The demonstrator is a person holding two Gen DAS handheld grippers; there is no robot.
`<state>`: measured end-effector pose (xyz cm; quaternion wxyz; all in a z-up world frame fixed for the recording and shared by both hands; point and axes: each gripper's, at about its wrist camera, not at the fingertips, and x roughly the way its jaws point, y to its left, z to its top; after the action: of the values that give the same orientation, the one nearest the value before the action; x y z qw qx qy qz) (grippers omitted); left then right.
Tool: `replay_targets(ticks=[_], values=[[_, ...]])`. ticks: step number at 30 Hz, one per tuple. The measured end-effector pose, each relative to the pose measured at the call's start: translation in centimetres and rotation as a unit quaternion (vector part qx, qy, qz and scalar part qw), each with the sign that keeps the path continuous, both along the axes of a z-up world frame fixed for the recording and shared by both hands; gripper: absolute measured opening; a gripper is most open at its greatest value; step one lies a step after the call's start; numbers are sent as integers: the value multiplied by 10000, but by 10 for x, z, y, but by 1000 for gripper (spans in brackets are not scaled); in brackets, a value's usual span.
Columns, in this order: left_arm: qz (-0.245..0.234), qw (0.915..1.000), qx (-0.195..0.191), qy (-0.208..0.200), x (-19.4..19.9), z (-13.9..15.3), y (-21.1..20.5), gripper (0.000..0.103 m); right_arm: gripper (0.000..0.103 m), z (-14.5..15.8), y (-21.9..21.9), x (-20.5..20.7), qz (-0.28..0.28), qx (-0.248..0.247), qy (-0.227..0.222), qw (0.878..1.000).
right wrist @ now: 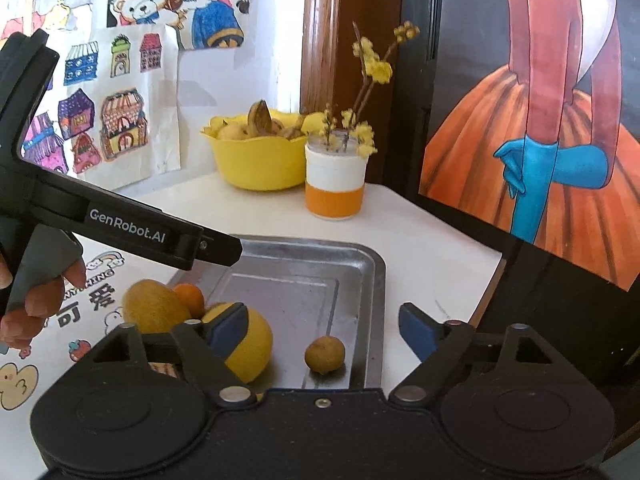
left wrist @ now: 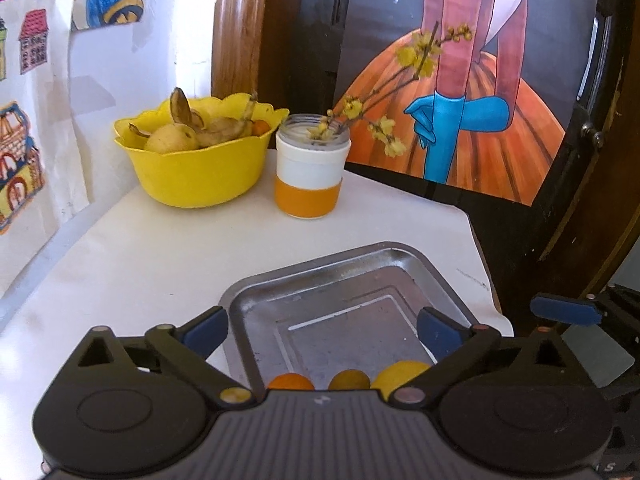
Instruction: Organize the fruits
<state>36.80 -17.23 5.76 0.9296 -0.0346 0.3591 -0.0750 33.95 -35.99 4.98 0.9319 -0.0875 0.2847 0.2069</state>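
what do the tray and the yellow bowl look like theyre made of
Tray: looks like metal, likely steel or aluminium; grey, dully reflective, with scuffs and a pressed step in its floor.
Yellow bowl: probably plastic; even, opaque colour, soft sheen, thin scalloped rim. Glazed ceramic can't be ruled out from these views.

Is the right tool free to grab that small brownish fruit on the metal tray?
Probably yes: the right tool is open, and the small brownish fruit sits alone between its fingers, nothing covering it.
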Motion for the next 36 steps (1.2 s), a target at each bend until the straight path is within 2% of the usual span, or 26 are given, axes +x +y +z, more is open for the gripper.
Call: replay_targets(ticks=[2, 6, 15, 27, 36], values=[[26, 10000, -20, -40, -5, 4, 2, 102, 97, 4, 1, -5, -37, 54, -33, 10000], [74, 9999, -24, -100, -17, 12, 8, 102, 102, 13, 4, -20, -121, 264, -109, 9995], [233, 9992, -238, -232, -55, 31, 28, 102, 102, 33, 14, -58, -421, 647, -191, 9968], [207, 9968, -290, -711, -118, 58, 46, 102, 102, 55, 42, -129, -479, 598, -529, 9957], [345, 9940, -389, -967, -167, 62, 69, 102, 102, 57, 67, -178, -436, 600, -760, 9943]])
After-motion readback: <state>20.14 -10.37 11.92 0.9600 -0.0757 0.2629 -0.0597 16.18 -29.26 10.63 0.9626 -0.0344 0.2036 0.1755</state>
